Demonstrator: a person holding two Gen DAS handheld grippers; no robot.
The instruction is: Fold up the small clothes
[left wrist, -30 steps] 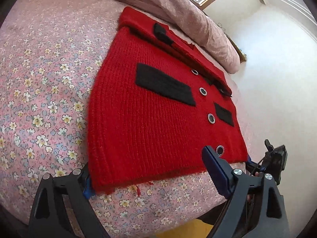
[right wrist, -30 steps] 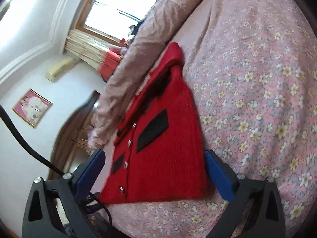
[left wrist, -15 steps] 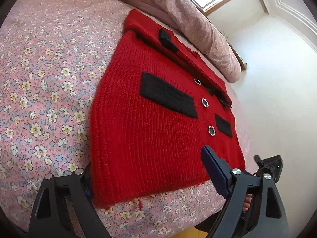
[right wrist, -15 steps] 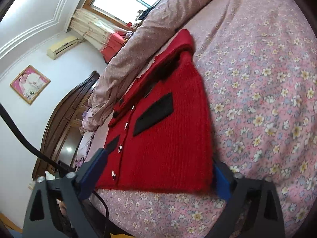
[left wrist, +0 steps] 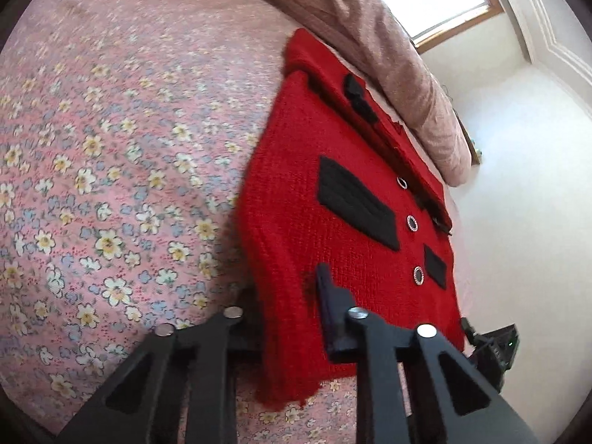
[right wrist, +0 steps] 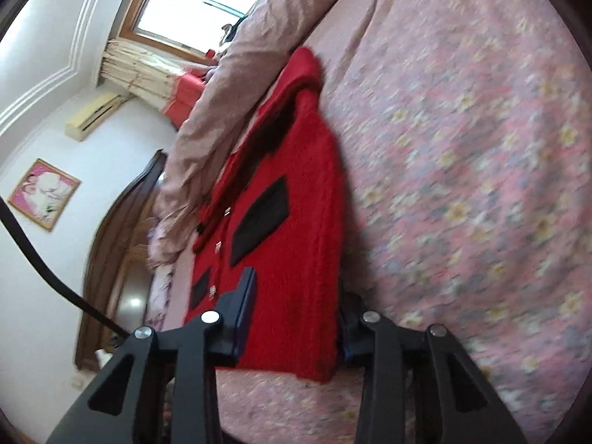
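Note:
A red knit cardigan (left wrist: 296, 185) with black pocket flaps and ringed buttons lies flat on the floral bed sheet (left wrist: 111, 148), hem towards me. My left gripper (left wrist: 288, 288) is closing on the near-left hem corner. One finger (left wrist: 325, 296) presses on top of the knit, the other is hidden under it, and the cloth bunches between them. In the right wrist view the cardigan (right wrist: 303, 185) fills the gap of my right gripper (right wrist: 296, 292) at the other hem corner. Those jaws are closing but still stand apart, and the knit there looks flat.
A rolled pinkish-brown blanket (left wrist: 388, 37) lies along the far side of the cardigan, also seen as the blanket (right wrist: 229, 85) in the right wrist view. The bed's near edge is just under both grippers. A dark wooden wardrobe (right wrist: 118, 259) and a black cable (right wrist: 37, 251) are at the left.
Both grippers slid onto the hem corners and their jaws narrowed. The left one rolled and pinched the knit, which now bunches. The right one closed part way around its corner.

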